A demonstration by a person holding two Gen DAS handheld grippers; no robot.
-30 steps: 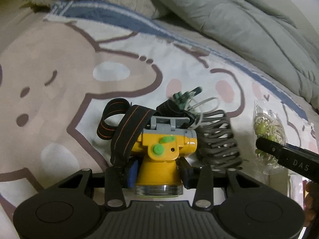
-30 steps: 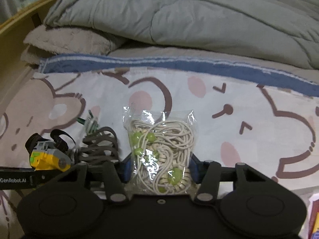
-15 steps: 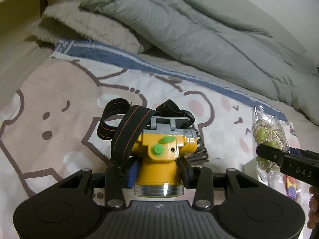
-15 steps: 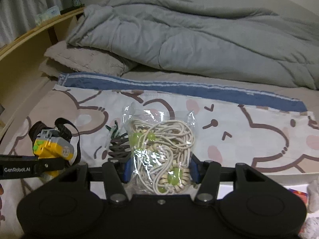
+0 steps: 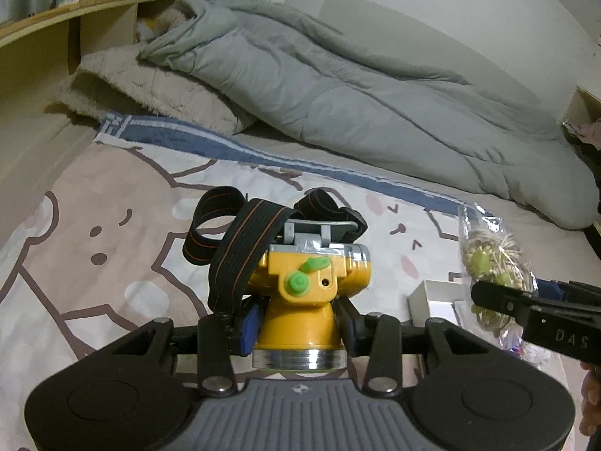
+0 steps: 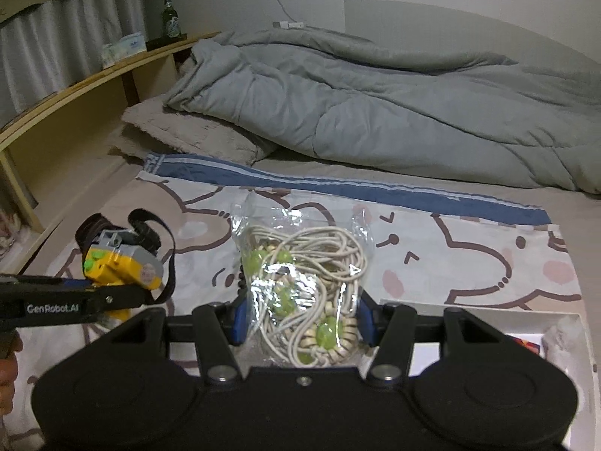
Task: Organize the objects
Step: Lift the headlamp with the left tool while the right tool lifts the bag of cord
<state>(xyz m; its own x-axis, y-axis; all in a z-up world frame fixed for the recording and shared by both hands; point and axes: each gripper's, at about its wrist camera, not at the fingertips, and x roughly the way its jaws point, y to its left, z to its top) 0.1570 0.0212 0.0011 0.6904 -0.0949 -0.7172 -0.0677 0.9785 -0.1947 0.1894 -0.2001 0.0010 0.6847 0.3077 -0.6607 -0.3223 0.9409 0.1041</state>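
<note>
Fingers (image 6: 240,319) clamping bag (image 6: 300,263) of cords (image 6: 323,248)

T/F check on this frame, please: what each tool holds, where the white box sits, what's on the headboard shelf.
1. The left tool is shut on a yellow headlamp. True.
2. The headlamp's strap is white. False: it is black with thin orange stripes.
3. The right tool grips a clear bag of cord and green beads. True.
4. The right tool is empty. False: the bag sits clamped between its pads.
5. A white box shows low on the right in the right wrist view. True.
6. A red mug stands on the headboard shelf. False: a green bottle stands there.
</note>
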